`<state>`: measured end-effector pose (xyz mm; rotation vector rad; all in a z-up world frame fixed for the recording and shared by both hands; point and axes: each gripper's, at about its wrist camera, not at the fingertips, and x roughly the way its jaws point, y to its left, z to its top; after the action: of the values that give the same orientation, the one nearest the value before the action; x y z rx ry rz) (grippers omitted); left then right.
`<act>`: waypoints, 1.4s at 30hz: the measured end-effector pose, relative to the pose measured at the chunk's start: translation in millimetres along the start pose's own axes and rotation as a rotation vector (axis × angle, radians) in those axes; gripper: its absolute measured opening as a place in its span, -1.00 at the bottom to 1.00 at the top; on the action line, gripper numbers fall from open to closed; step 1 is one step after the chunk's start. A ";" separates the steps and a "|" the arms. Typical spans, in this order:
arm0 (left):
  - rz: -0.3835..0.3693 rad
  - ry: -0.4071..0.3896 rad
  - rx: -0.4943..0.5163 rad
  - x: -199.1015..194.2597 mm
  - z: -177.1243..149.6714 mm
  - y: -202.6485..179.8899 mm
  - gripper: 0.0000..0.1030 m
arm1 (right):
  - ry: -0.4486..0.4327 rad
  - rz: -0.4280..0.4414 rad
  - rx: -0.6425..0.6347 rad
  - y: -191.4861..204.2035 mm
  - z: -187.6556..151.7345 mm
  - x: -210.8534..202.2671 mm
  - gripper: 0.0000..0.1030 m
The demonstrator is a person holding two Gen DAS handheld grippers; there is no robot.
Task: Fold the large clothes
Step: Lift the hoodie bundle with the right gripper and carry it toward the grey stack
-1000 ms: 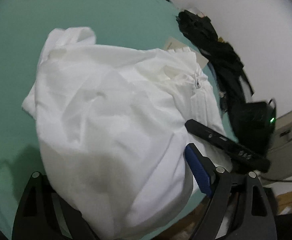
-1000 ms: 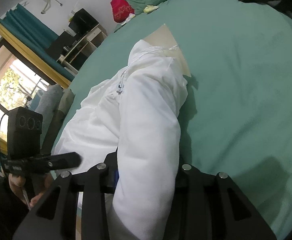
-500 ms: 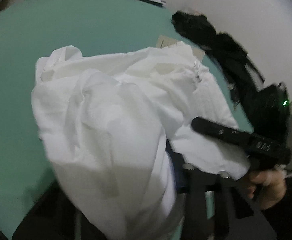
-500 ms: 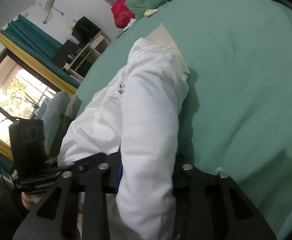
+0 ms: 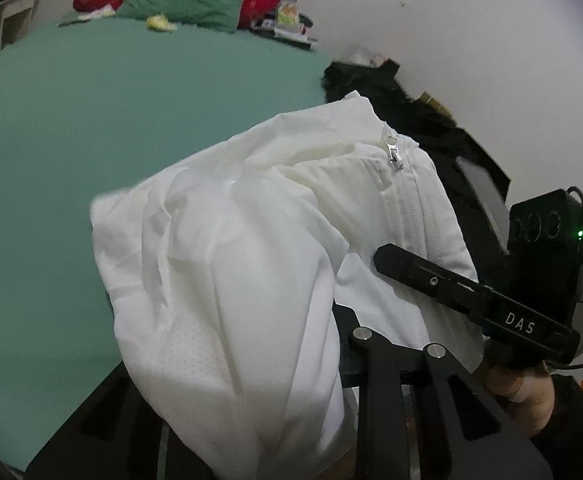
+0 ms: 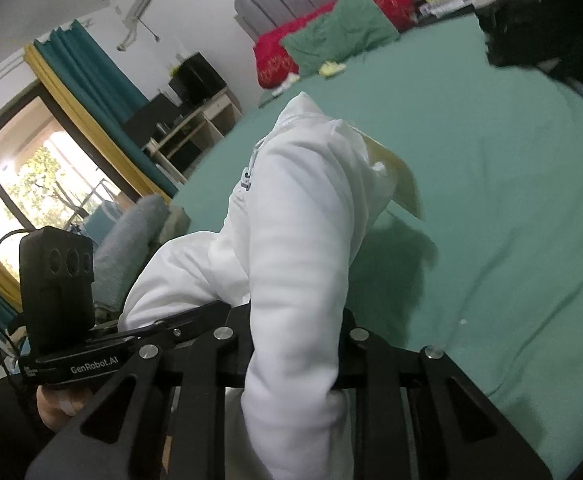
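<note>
A white zip-up jacket [image 5: 251, 260] hangs lifted above the green bed sheet [image 5: 111, 112], its zipper pull [image 5: 393, 152] near the top. My left gripper [image 5: 259, 360] is closing on a bunched fold of it; cloth fills the jaws and hides the left finger. In the right wrist view the jacket [image 6: 299, 220] runs up as a thick roll between the fingers of my right gripper [image 6: 295, 340], whose jaws are also closing on it. A beige card tag [image 6: 395, 176] dangles from the collar. Each view shows the other gripper beside the jacket, held by a hand.
A pile of black clothes [image 5: 411, 120] lies along the bed's right edge by the white wall. Red and green pillows [image 5: 179, 0] sit at the headboard. A shelf unit [image 6: 195, 120], teal curtains and a bright window [image 6: 31, 184] stand left of the bed.
The left jaws, wide open a second ago, have closed on the jacket's hem. Both grippers have risen, lifting the jacket off the sheet; the right jaws have narrowed on their fold.
</note>
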<state>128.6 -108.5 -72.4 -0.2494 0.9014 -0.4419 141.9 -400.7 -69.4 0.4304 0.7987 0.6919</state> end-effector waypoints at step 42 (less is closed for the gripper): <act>0.266 -0.327 0.032 -311.1 86.4 196.9 -0.46 | -0.136 0.377 -0.187 296.8 67.6 166.9 -0.57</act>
<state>82.0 213.6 120.2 -0.1633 0.5956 -0.1616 159.4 -80.9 64.7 0.4573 0.5220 1.0670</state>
